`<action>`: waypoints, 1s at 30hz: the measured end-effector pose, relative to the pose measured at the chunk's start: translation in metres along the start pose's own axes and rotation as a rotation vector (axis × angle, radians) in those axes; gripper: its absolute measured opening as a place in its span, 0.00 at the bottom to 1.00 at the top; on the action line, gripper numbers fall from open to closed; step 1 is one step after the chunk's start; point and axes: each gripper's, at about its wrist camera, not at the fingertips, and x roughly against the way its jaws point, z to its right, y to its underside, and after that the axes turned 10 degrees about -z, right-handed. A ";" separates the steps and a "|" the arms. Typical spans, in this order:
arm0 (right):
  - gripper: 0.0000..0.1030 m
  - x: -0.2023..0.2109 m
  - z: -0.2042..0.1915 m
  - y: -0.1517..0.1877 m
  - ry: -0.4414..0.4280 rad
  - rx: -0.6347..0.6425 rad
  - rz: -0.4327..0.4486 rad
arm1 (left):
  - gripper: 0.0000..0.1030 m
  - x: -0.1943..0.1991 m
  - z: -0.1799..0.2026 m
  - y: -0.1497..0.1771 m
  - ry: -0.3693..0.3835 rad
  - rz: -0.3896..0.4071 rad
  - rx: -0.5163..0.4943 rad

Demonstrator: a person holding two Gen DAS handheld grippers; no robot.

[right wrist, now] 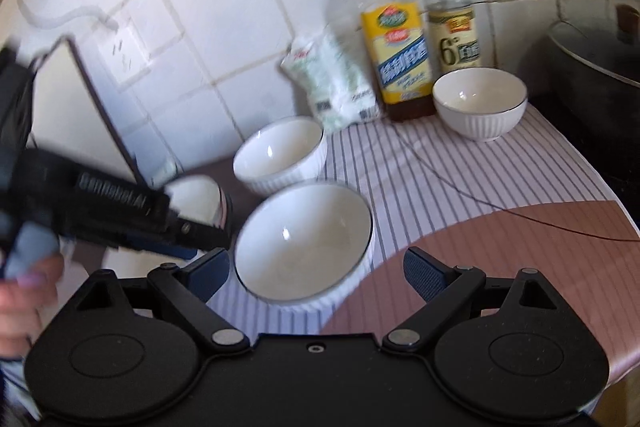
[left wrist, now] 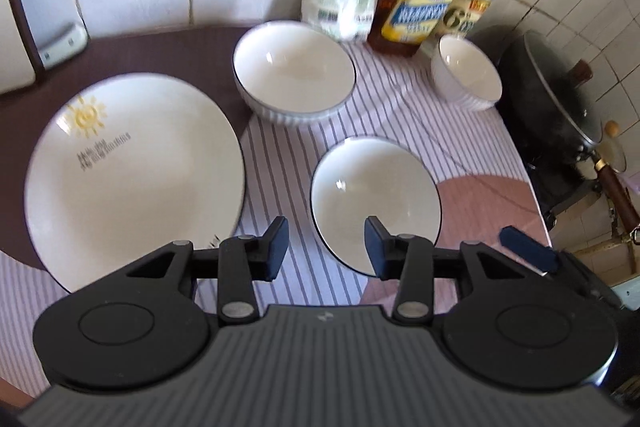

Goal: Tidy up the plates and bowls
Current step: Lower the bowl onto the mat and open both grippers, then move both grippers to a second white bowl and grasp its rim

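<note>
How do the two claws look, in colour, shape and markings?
Both are alike: the left claw and the right claw have black linkage arms with silver rivets, round black discs on each side, and dark blue textured fingers. The left body is ribbed grey; seen from the right wrist, it carries blurred white lettering. No cables show.

My right gripper (right wrist: pixel 316 269) hangs with its jaws spread wide on either side of the nearest bowl (right wrist: pixel 303 239), not touching it. A second bowl (right wrist: pixel 279 153) sits just behind that one, and a third bowl (right wrist: pixel 480 103) stands well apart at the far right of the striped tabletop (right wrist: pixel 460 183). Two bottles (right wrist: pixel 400 43) and a white bag (right wrist: pixel 334 83) stand against the tiled wall. The left gripper (right wrist: pixel 120 207) blurs in from the left.
</note>
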 end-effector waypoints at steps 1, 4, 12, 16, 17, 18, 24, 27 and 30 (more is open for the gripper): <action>0.93 0.003 0.000 -0.005 -0.006 -0.013 0.006 | 0.40 0.005 -0.001 -0.002 -0.002 0.009 -0.004; 0.91 0.009 -0.001 -0.021 -0.024 -0.032 0.002 | 0.40 0.017 -0.004 -0.007 -0.012 0.032 -0.018; 0.81 0.006 -0.004 -0.062 -0.130 -0.082 -0.070 | 0.55 0.037 -0.019 -0.020 0.026 0.198 0.018; 0.80 -0.008 -0.001 -0.075 -0.175 -0.152 -0.089 | 0.57 0.028 -0.030 -0.035 0.019 0.203 0.056; 0.80 -0.013 0.000 -0.078 -0.179 -0.166 -0.095 | 0.57 0.026 -0.033 -0.039 0.015 0.205 0.059; 0.80 -0.018 0.000 -0.081 -0.186 -0.179 -0.101 | 0.59 0.023 -0.036 -0.044 0.011 0.208 0.060; 0.74 -0.059 0.006 -0.095 -0.209 -0.244 -0.151 | 0.64 -0.006 -0.051 -0.069 -0.026 0.194 0.065; 0.71 -0.081 0.013 -0.101 -0.189 -0.304 -0.184 | 0.64 -0.024 -0.059 -0.084 -0.010 0.142 0.094; 0.69 -0.097 0.019 -0.112 -0.137 -0.320 -0.242 | 0.62 -0.034 -0.067 -0.099 0.022 0.093 0.123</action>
